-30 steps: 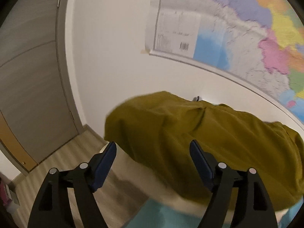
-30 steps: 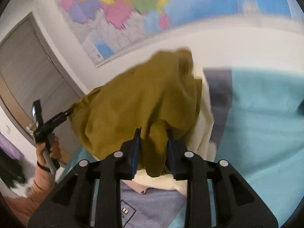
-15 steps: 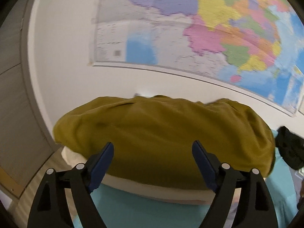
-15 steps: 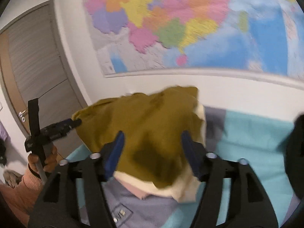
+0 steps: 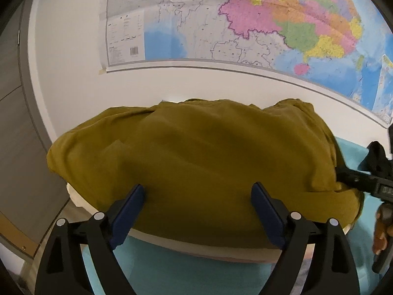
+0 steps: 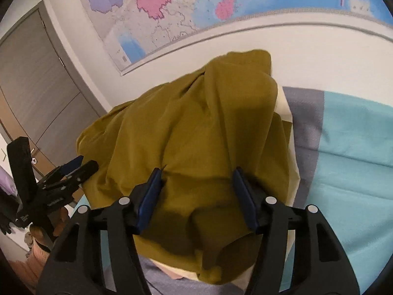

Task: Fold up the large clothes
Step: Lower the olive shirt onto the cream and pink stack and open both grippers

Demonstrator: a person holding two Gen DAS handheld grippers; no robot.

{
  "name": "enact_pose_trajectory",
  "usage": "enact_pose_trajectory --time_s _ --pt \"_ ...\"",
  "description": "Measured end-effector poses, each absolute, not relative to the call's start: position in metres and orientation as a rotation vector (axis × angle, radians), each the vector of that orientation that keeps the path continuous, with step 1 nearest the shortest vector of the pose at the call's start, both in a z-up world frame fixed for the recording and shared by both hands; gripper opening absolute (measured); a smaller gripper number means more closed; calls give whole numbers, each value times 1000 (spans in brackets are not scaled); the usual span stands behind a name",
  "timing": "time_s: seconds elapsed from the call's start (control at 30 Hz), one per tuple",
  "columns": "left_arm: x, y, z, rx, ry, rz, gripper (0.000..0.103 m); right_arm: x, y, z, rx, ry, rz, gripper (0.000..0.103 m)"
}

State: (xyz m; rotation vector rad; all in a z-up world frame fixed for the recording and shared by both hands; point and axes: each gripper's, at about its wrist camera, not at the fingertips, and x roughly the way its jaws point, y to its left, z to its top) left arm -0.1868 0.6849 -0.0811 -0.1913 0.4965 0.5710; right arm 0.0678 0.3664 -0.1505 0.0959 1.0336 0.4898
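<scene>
Olive-green garment sits heaped on a cream pillow on the bed; left gripper and right gripper hover with jaws spread, pinching nothing.

Olive garment: soft matt cloth, softly creased. Turquoise bedsheet: matt woven fabric. Wall map, upper frame: slightly glossy paper. Gripper fingers: matt black plastic with blue pads

right gripper jaws now spread, olive garment released, dropped flat
</scene>
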Motion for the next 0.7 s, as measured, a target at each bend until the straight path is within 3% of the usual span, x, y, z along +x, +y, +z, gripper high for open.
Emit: enact_pose_trajectory --time_s 0.27,0.47,0.7 --pt "-196 671 -74 -201 478 563 89 27 368 -113 39 919 579 61" --pt "-190 657 -83 -180 488 540 91 20 383 -140 -91 983 556 61" --pt "-199 642 -77 -166 481 576 94 10 380 -130 -59 933 550 67"
